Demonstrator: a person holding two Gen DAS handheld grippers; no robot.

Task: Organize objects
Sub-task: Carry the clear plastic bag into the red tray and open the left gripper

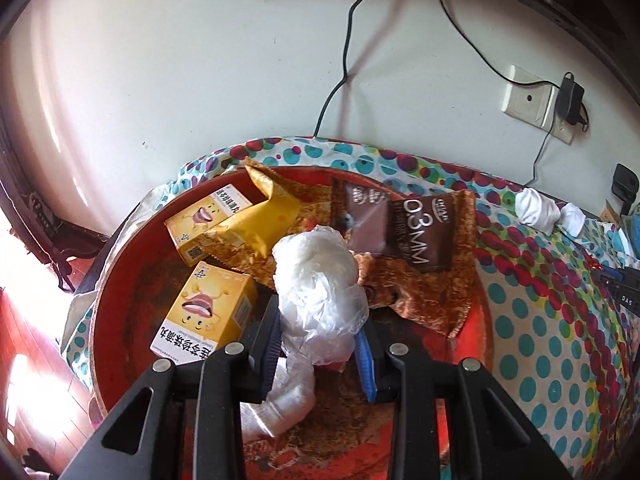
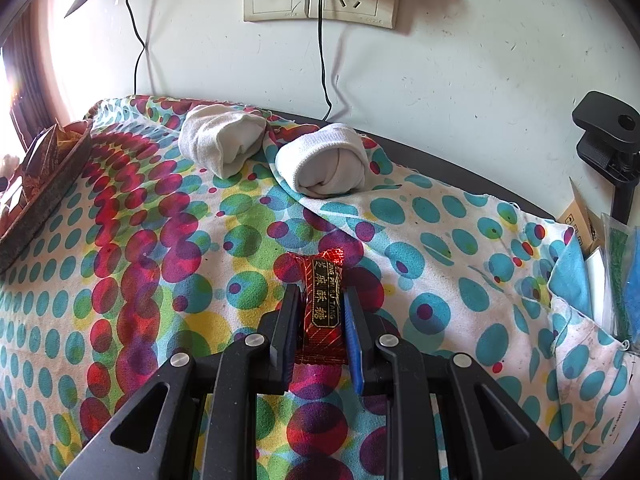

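The left gripper (image 1: 320, 344) was clenched on a crumpled plastic bag (image 1: 320, 296) above the red tray (image 1: 132, 280), with two yellow boxes (image 1: 208, 312) beside it and snack packets (image 1: 416, 232) beyond. The right gripper (image 2: 322, 320) grasped a red candy (image 2: 323, 312) on the dotted cloth (image 2: 160, 240); two rolled socks (image 2: 324, 164) lay farther back near the wall

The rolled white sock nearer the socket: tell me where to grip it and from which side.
Grip the rolled sock across its middle, coming from above with the claw fingers on its near and far sides. It lies as a plump roll running left to right on the spotted cloth, apart from the other sock.
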